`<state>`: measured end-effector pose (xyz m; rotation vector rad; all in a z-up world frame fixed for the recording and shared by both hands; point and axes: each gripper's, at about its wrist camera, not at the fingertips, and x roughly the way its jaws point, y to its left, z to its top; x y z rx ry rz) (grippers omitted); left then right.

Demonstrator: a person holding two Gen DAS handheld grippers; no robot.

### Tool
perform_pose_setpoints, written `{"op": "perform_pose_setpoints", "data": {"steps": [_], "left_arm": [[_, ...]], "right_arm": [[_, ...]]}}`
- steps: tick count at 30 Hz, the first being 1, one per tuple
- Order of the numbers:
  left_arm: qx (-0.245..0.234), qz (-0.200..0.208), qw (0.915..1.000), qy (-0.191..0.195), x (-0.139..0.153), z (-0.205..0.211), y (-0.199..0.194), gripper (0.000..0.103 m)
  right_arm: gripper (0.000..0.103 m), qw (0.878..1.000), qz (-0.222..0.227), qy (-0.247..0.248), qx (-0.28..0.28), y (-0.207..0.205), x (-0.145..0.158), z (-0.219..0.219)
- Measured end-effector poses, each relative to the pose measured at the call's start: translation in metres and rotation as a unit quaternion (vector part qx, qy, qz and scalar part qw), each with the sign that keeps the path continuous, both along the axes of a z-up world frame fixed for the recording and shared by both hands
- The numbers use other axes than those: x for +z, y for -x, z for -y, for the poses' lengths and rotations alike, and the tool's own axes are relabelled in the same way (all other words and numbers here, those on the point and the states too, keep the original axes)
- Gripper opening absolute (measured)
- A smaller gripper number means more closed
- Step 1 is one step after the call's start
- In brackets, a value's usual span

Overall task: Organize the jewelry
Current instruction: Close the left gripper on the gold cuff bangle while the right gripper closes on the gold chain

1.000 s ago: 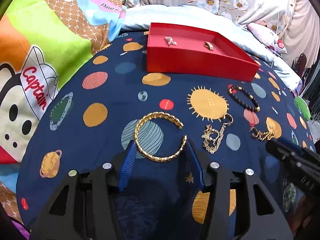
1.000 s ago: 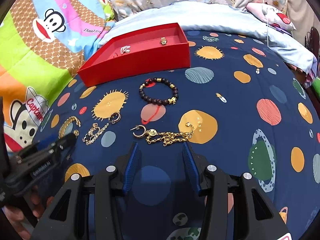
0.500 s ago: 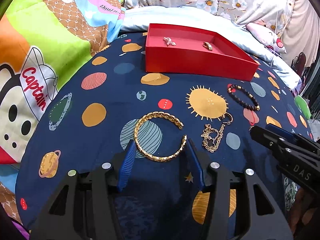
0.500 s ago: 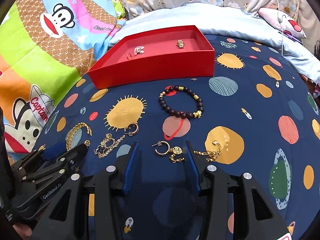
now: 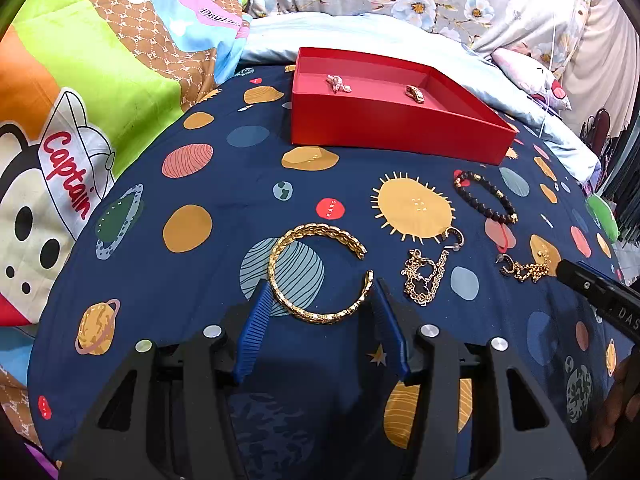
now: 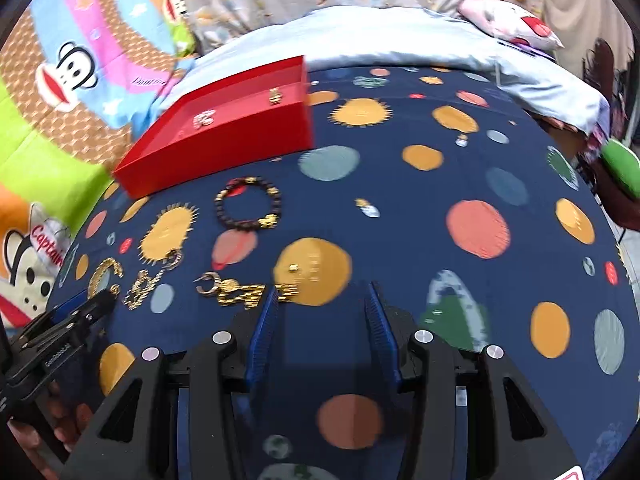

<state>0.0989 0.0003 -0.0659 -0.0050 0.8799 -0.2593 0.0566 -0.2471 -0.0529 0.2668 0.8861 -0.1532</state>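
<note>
A gold cuff bangle (image 5: 320, 276) lies on the navy planet-print cover (image 5: 224, 184). My left gripper (image 5: 322, 292) is open, one blue fingertip on each side of the bangle's near half. To the right lie a gold chain (image 5: 424, 278), a black bead bracelet (image 5: 484, 198) and a second chain with a hoop (image 5: 524, 269). The red box (image 5: 392, 132) behind holds two small pieces. In the blurred right wrist view my right gripper (image 6: 322, 300) is open and empty. The chain with the hoop (image 6: 240, 292) lies just left of its left finger.
A cartoon-monkey quilt (image 5: 80, 80) rises on the left. Floral pillows (image 5: 420, 0) and a pale blue sheet (image 5: 360, 36) lie behind the box. A green object (image 5: 604, 216) sits at the bed's right edge. A hand (image 6: 60, 420) holds the left gripper's handle.
The right gripper first came in over the chain with the hoop, then slid back right, leaving the chain left of its fingers. The left gripper and the bangle stayed still.
</note>
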Motion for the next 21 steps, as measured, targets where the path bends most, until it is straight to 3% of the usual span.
{"op": "perform_pose_setpoints", "data": {"steps": [13,19,21], "left_arm": [[0.001,0.001,1.0,-0.005,0.0,0.001,0.0,0.049],[0.001,0.0,1.0,0.002,0.0,0.0,0.0,0.049],[0.002,0.0,1.0,0.004,0.0,-0.001,0.001,0.049]], "right_arm": [[0.046,0.999,0.0,0.01,0.039,-0.015,-0.007,-0.031],[0.04,0.999,0.0,0.027,0.039,-0.021,-0.008,-0.035],[0.027,0.999,-0.001,0.032,0.039,-0.021,-0.008,-0.035]]}}
